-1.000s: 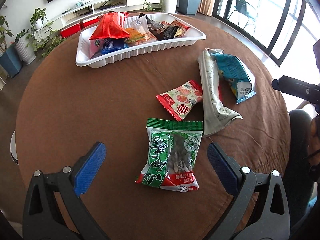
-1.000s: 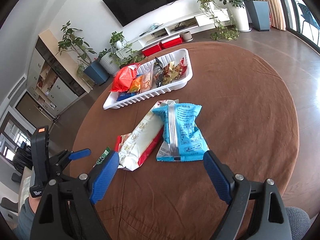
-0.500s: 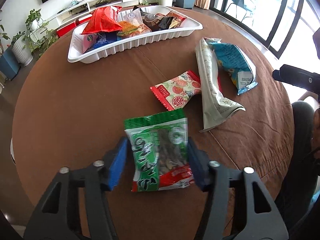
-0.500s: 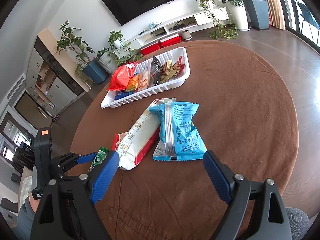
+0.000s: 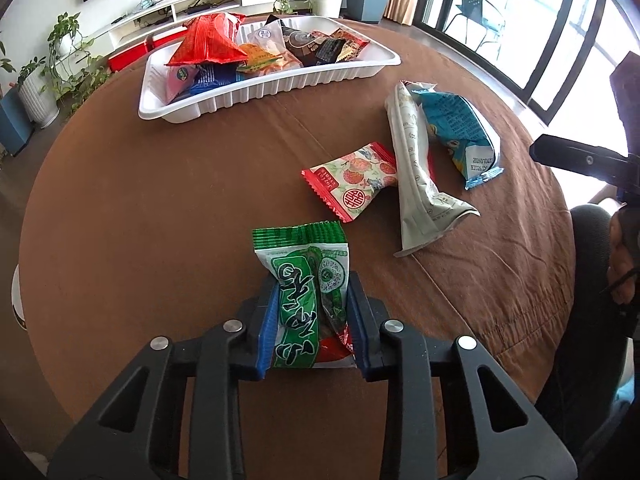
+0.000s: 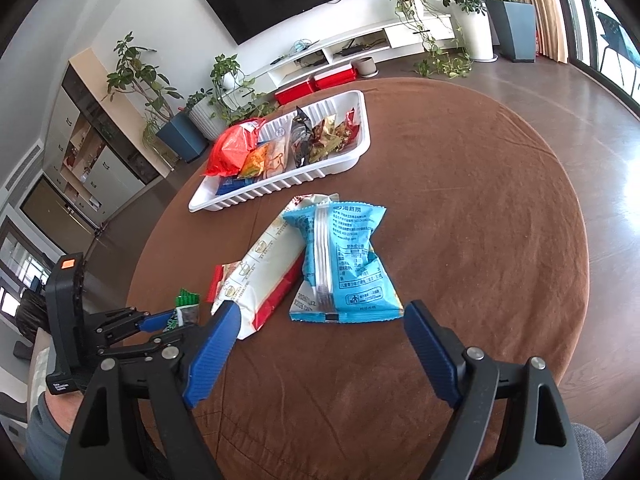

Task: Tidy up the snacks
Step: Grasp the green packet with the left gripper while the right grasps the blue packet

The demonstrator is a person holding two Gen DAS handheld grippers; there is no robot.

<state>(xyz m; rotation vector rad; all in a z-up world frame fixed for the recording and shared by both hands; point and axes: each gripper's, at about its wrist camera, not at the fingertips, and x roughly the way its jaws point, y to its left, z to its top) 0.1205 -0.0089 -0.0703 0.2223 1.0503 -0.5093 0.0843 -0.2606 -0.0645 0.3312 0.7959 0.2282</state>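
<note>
While its jaws had just been closing, the left gripper (image 5: 312,320) was seen clamped on a green snack packet (image 5: 310,280), the blue pads pressed against the packet's two sides near its lower half and the packet buckled between them. The packet was held at the near side of a round table covered with a brown cloth (image 5: 160,220). The right gripper (image 6: 320,340) was held with its jaws spread wide and nothing between them, poised just short of a blue snack bag (image 6: 344,268) that lay on the cloth. A long white packet (image 5: 416,176) was lying beside the blue bag, partly under it, and a small red-edged packet printed with fruit (image 5: 352,180) was tucked against the white one. At the far side of the table a white ribbed tray (image 5: 280,84) was already loaded with several snacks, among them a red bag (image 5: 208,40) propped at its left end. In the right wrist view the left gripper could be made out at the lower left, a strip of green wrapper showing between its fingers.
</note>
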